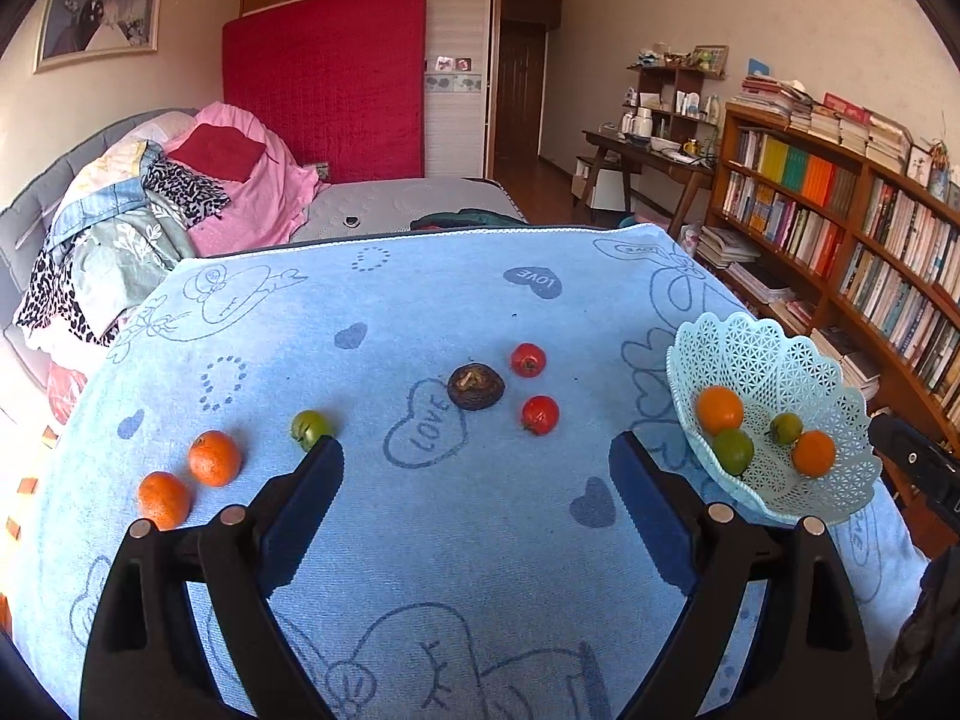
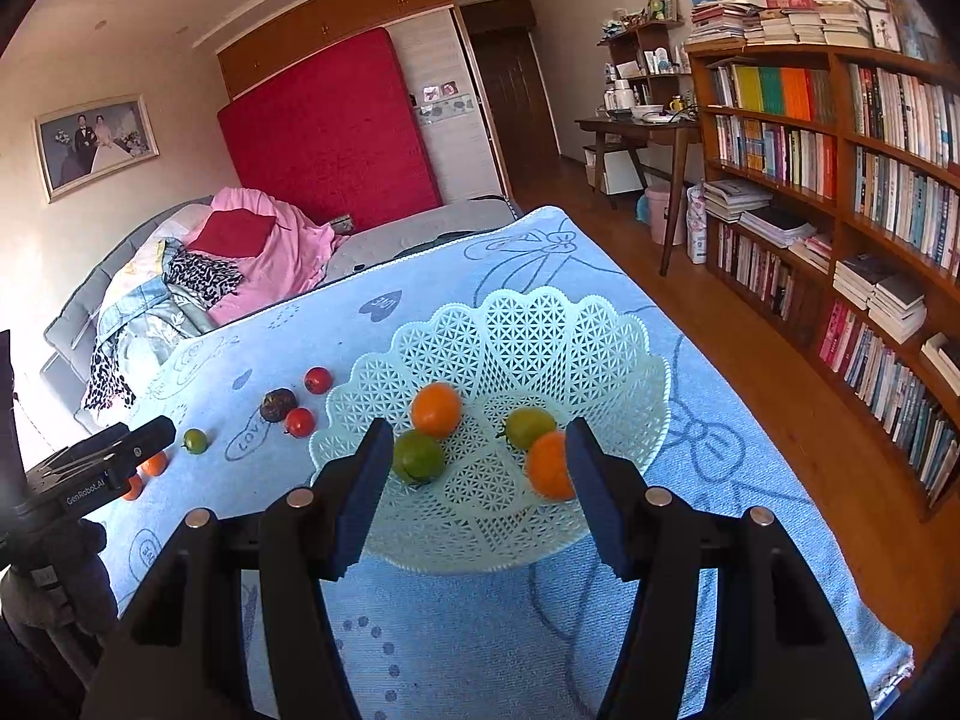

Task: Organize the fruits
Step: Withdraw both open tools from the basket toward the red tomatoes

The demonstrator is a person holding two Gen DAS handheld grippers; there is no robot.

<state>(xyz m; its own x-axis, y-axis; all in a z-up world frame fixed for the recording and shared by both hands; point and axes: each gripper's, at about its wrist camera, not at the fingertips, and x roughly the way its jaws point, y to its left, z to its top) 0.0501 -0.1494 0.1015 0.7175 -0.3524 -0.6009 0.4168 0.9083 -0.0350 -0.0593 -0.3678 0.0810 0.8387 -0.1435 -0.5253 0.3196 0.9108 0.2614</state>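
A pale blue lattice basket [image 1: 780,354] [image 2: 540,324] stands at the table's right and holds two oranges [image 2: 436,409] and two green fruits [image 2: 418,457]. On the blue cloth lie two red fruits [image 1: 528,359], a dark brown fruit [image 1: 476,386], a green fruit [image 1: 310,428] and two oranges [image 1: 214,457]. My left gripper [image 1: 477,462] is open and empty above the cloth, its left fingertip close to the green fruit. My right gripper [image 2: 474,450] is open and empty, hovering just above the basket's near side.
The table is covered with a blue towel [image 1: 420,540] with heart prints. A bed with piled clothes [image 1: 150,210] lies behind on the left. A bookshelf [image 2: 870,210] and a desk [image 2: 648,126] stand on the right over wooden floor.
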